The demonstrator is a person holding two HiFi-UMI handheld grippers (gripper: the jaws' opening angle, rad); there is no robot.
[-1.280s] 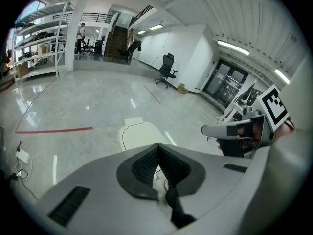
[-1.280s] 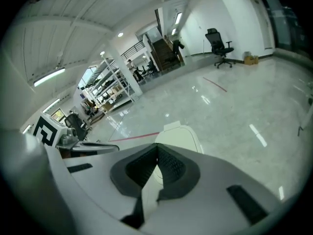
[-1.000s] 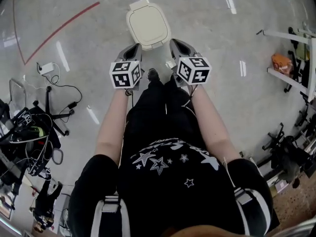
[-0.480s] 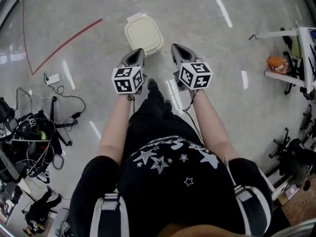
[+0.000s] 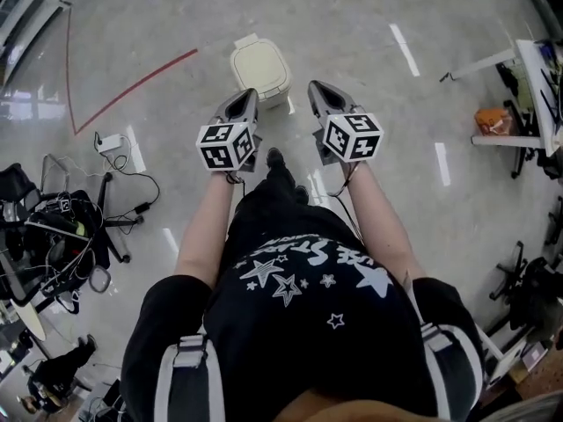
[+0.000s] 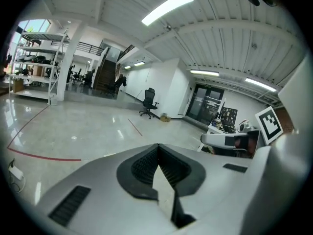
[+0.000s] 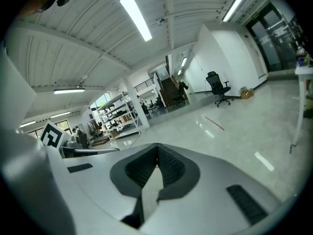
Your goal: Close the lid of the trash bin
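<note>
1. Standing on the floor at upper centre of the head view: trash bin (image 5: 261,67), its cream lid lying flat and seemingly down already.
2. Left claw (image 5: 244,97) and right claw (image 5: 315,87) are both sitting pinched together, gripping nothing and aiming across the room, not at the bin.
3. Step, as judged: checking closure. Any pressing is best landing squarely on the lid's centre.
4. The bin's long axis is running up-frame, leaning slightly left, with the hinge tab pointing to the upper left.

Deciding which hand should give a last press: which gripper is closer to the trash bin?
The left gripper. In the head view its tip overlaps the near edge of the cream trash bin, while the right gripper stands clear, off the bin's right side.
</note>
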